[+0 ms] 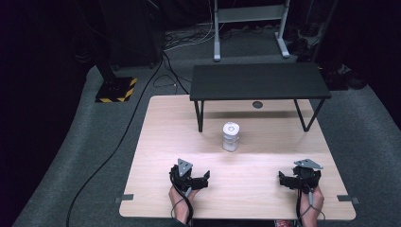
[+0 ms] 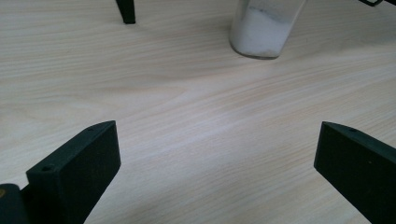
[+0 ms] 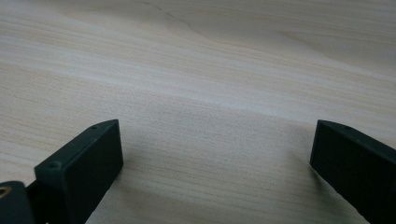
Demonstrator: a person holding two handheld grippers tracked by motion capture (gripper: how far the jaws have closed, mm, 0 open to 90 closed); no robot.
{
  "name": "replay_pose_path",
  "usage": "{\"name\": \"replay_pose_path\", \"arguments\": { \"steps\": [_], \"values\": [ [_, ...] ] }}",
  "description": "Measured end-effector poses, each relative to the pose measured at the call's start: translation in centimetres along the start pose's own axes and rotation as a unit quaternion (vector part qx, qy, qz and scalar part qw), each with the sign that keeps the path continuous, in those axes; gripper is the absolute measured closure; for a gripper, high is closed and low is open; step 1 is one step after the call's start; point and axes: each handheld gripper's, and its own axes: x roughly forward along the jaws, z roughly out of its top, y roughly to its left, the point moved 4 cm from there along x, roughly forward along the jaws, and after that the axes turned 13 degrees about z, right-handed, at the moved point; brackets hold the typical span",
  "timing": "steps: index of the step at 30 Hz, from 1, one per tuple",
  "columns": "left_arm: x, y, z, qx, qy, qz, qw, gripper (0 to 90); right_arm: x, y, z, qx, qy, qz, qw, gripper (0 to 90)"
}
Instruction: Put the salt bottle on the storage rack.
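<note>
On pale wood-grain table (image 1: 156, 142), near edge, left: left gripper (image 1: 195, 178), black, blocky flat-faced jaws spread wide, holding nothing, grey three-cornered plate on top. Centre, well apart from both grippers: jar (image 1: 231, 136), upright, clear-walled and round, white powder inside, pale lid. Behind it: shelf (image 1: 258, 81), matte black flat top on thin black legs. Near edge, right: right gripper (image 1: 292, 180), same build, jaws likewise spread wide over bare wood, holding nothing.

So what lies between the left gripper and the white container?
Nothing: bare wooden tabletop runs from the open left gripper to the white container, as the left gripper view and high view show.
</note>
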Motion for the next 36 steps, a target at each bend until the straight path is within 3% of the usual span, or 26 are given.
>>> {"name": "replay_pose_path", "arguments": {
  "steps": [7, 10, 18, 25, 36],
  "values": [
    [1.8, -1.1, 1.5, 0.016, 0.004, -0.010, 0.9998, 0.0, 0.0, -0.1, 0.0, -0.001, 0.000, 0.002, 1.0000, 1.1],
    [2.7, -2.3, 2.7, 0.032, 0.005, -0.014, 0.9994, 0.0, 0.0, 0.0, 0.0, 0.000, 0.000, 0.002, 1.0000, 1.1],
    [4.5, -4.0, 4.1, 0.041, 0.014, -0.027, 0.9987, 0.0, 0.0, -0.1, 0.0, 0.001, 0.001, 0.004, 1.0000, 1.1],
    [7.0, -5.6, 5.7, 0.054, 0.027, -0.024, 0.9979, 0.0, 0.0, -0.1, 0.0, -0.001, 0.001, 0.005, 1.0000, 1.1],
    [9.7, -6.7, 6.2, 0.052, 0.022, -0.013, 0.9983, 0.0, 0.0, -0.1, 0.0, -0.003, 0.000, 0.005, 1.0000, 1.1]
  ]
}}
